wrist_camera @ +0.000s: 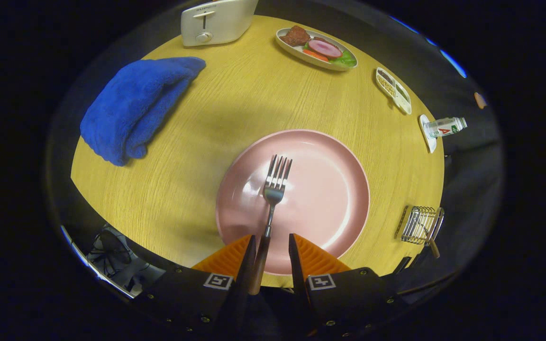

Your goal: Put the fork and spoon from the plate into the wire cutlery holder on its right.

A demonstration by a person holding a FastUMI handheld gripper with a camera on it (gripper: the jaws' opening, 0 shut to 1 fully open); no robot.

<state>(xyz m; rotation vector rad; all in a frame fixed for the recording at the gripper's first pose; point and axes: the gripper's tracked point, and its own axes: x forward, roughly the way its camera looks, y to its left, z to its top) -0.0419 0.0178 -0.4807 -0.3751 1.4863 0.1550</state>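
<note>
Fork point(273, 189) on pink plate point(334, 199), handle between jaws of gripper point(271, 248), jaws part-open, touching left one only; grip not closed. Wire holder point(420, 225) already holds one utensil, likely spoon. Fork left.

Pink plate point(330, 189), blue towel point(135, 106), yellow wood-grain table point(254, 94), white toaster point(216, 21), silver fork point(275, 182)

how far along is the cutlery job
About halfway, it seems. A utensil with a wooden handle, probably the spoon, already sits in the wire holder. The fork lies on the pink plate, its handle between the gripper fingers, not clearly clamped. Left: carrying the fork to the holder.
</note>
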